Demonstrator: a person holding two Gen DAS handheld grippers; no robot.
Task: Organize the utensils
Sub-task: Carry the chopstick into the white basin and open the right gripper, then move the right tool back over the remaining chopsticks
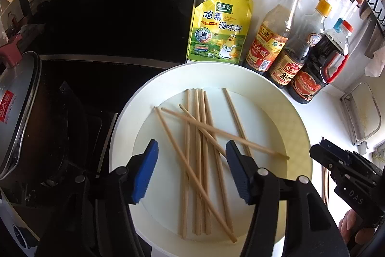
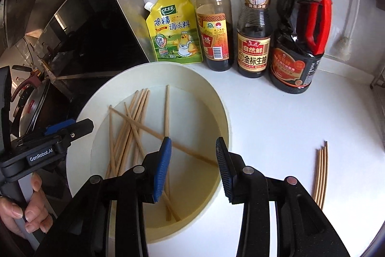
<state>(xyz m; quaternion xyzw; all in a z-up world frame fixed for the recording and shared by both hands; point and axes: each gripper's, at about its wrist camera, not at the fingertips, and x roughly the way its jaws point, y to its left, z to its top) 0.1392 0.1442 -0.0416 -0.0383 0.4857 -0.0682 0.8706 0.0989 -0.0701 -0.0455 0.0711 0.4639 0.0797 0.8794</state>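
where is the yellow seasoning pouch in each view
Left wrist view: the yellow pouch stands upper centre, just behind the white bowl, left of the three bottles.
Right wrist view: the yellow pouch stands upper centre-left, behind the bowl's far rim, left of the bottles.
Shared landmark: the yellow-capped vinegar bottle right beside the pouch.

Both tongs pointed steeply downward, jaws apart and gripping nothing: the left tongs gaped wider than the right tongs, each held in a hand.
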